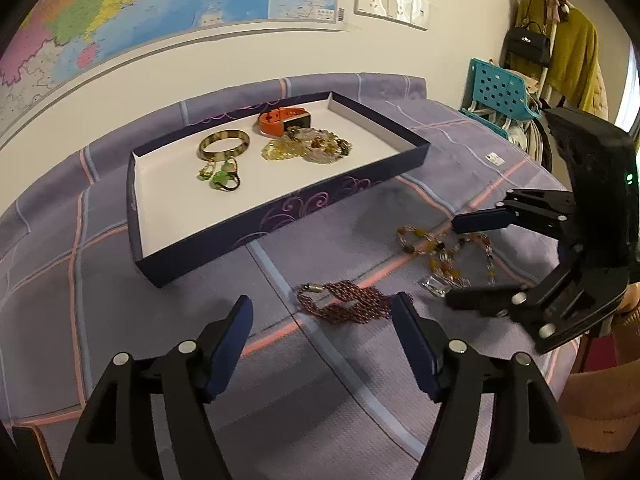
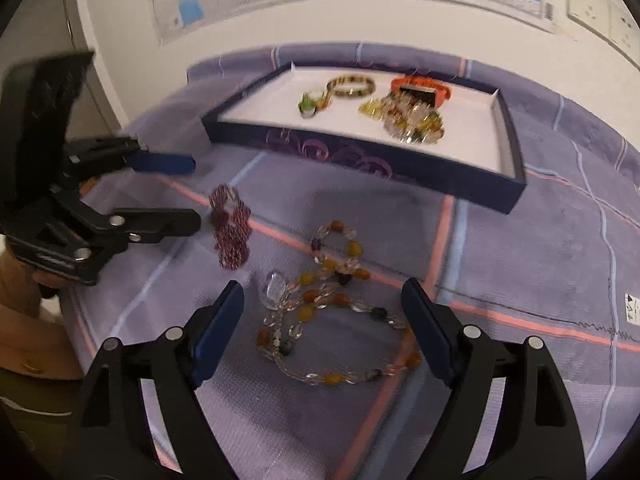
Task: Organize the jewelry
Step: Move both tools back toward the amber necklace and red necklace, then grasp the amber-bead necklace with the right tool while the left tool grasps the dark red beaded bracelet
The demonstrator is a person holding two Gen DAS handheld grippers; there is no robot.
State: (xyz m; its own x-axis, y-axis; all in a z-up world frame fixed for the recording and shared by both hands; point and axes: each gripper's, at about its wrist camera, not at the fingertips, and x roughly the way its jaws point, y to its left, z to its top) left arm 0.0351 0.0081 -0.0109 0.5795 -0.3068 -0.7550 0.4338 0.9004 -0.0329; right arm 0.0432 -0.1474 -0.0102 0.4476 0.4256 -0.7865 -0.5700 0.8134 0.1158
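On the purple checked tablecloth (image 1: 120,292), a shallow dark-blue tray (image 1: 280,216) with a white floor sits toward the wall. Inside it: a mottled bangle (image 1: 224,145), an orange watch (image 1: 285,120), a heap of yellow and clear beads (image 1: 308,146), and small green pieces with a ring (image 1: 222,176) just in front of the bangle. All lie loose on the tray floor, toward its far half.

Outside the tray, on the cloth in front of it, two items remain. A dark red woven bracelet (image 1: 344,304) lies flat, clasp end toward the tray. Beside it, an amber-and-clear bead necklace (image 2: 328,312) lies in loose loops, with a clear faceted pendant (image 2: 274,284) at the end nearest the bracelet.

Left gripper (image 1: 324,312): jaws apart, nothing between the pads. It hangs over the cloth with the red bracelet just beyond the fingertips, nearer the right-hand finger; contact cannot be told. Seen from the right wrist, its fingers point at the bracelet from the side.

Right gripper (image 2: 322,296): jaws wide apart, straddling the necklace from above; loops of beads lie between the two fingers, pads not pressing on them. Right wrist view is somewhat motion-blurred.

Background: a wall map (image 1: 120,8), wall sockets (image 1: 392,2), a turquoise plastic basket (image 1: 500,88), hanging clothes (image 1: 572,52).
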